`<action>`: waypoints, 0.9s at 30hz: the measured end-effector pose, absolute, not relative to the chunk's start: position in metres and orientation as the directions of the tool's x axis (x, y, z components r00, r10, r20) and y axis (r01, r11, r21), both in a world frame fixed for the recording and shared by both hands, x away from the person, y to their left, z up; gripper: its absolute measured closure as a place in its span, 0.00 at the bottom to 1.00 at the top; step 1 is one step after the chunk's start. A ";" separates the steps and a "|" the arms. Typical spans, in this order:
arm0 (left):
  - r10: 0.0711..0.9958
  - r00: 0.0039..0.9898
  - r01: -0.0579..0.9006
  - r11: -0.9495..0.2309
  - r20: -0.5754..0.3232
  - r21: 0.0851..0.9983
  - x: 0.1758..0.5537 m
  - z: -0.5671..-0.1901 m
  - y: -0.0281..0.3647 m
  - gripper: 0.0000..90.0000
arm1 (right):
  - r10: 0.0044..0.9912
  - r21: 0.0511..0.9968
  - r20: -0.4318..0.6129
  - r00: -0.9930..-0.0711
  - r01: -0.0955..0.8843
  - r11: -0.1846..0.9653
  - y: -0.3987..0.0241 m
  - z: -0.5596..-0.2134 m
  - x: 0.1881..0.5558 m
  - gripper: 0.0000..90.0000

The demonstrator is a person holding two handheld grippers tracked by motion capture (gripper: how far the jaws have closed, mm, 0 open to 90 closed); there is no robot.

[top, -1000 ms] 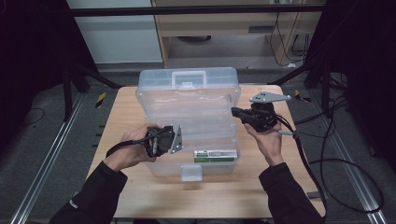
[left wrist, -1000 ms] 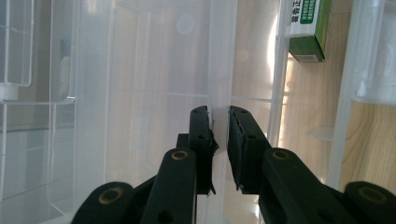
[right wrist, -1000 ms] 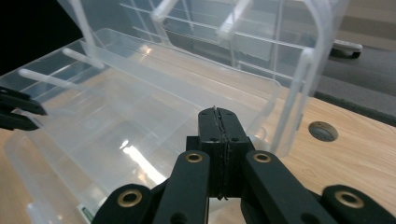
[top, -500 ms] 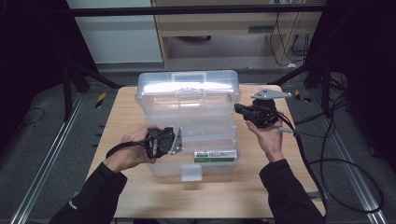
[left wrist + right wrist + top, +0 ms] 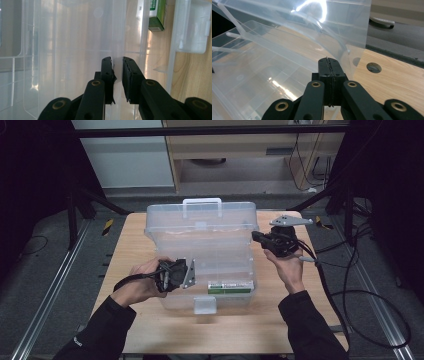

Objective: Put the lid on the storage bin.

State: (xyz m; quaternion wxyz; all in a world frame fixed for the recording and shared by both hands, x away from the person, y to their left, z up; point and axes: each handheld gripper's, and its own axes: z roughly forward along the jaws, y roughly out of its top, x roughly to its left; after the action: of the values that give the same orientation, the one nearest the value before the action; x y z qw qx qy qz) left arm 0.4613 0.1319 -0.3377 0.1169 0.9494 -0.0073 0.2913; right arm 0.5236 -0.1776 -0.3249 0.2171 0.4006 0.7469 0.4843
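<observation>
A clear plastic storage box (image 5: 200, 250) stands mid-table with its lid (image 5: 202, 217) raised, the handle uppermost. My left gripper (image 5: 194, 274) is at the box's left side, its jaws closed on the thin translucent wall (image 5: 117, 37) of the box (image 5: 75, 50). My right gripper (image 5: 256, 237) is held at the box's right side. In the right gripper view this gripper (image 5: 329, 61) is shut, pads pressed together, its tips just under the tilted lid (image 5: 324, 22). I see nothing between them.
A green and white carton (image 5: 230, 286) lies inside the box near the front, also seen in the left gripper view (image 5: 156, 15). The box's white latch (image 5: 205, 305) hangs over the wooden table (image 5: 280, 320). Cables (image 5: 350, 285) trail off the right edge.
My right gripper has risen slightly and shifted away from me, and the lid's tilt has changed with it. The left gripper stays on the box wall.
</observation>
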 end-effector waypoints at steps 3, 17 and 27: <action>0.057 0.830 -0.080 -0.972 0.554 0.221 0.461 -0.339 0.132 0.87 | 0.805 0.896 0.064 -0.590 0.388 0.214 -0.177 -0.326 0.522 1.00; 0.096 0.836 -0.061 -0.962 0.541 0.265 0.459 -0.341 0.136 0.83 | 0.788 0.892 0.073 -0.612 0.394 0.223 -0.180 -0.332 0.516 1.00; 0.142 0.825 -0.059 -0.941 0.546 0.334 0.448 -0.329 0.144 0.76 | 0.781 0.891 0.078 -0.619 0.395 0.224 -0.180 -0.335 0.511 1.00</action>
State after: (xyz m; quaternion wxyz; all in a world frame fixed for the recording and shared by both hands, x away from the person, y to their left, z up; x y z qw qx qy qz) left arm 0.4479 0.1436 -0.3288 0.1707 0.9400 0.0222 0.2946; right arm 0.5113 -0.1801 -0.3349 0.1984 0.3885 0.7566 0.4872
